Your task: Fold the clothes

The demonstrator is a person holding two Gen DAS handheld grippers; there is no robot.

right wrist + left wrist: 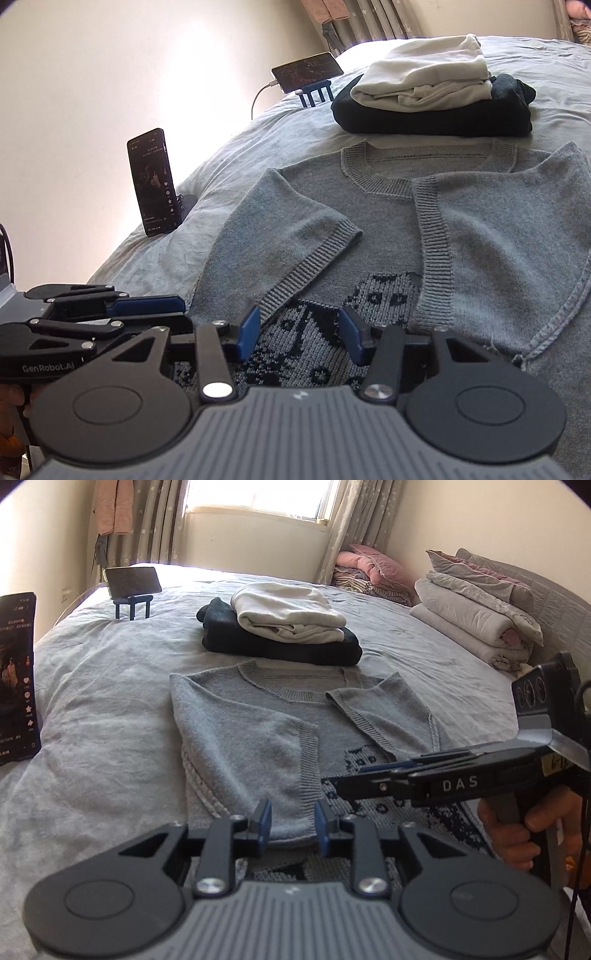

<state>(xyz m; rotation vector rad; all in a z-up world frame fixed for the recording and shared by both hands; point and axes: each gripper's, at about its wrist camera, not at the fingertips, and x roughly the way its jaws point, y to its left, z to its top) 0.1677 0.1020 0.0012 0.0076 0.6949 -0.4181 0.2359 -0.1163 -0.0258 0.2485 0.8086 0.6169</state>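
A grey knitted sweater (280,731) lies face up on the bed (103,686), both sleeves already folded across its chest, as I hold my two tools over its lower half. My left gripper (293,825) hovers at the cuff end of the folded left sleeve (255,760), jaws parted a modest way with nothing pinched; the cuff edge sits in line with the gap, though through this bulging lens I cannot be sure whether the pads brush the knit or clear it. My right gripper (299,332) hangs just above the dark patterned panel (295,332) near the hem, jaws about half open and empty, with the ribbed cuff of the other sleeve (303,273) just ahead of its left pad.

Behind the sweater, a folded white garment (288,613) rests on a folded dark one (280,642), the finished pile. Two phones stand propped on the bed: one upright at the edge (155,181), one on a small blue stand (133,579).

The likely next step is lifting the hem toward the collar. The risk lies in the sleeves: both are loose flaps, and a jaw that closes on a cuff as well as the body layer would drag the sleeve out of place and undo the fold. A shallow bite on the thick knit could slip mid-lift, leaving one side behind and the fold skewed. The two tools also sit close together, so a careless sweep could knock them into each other.
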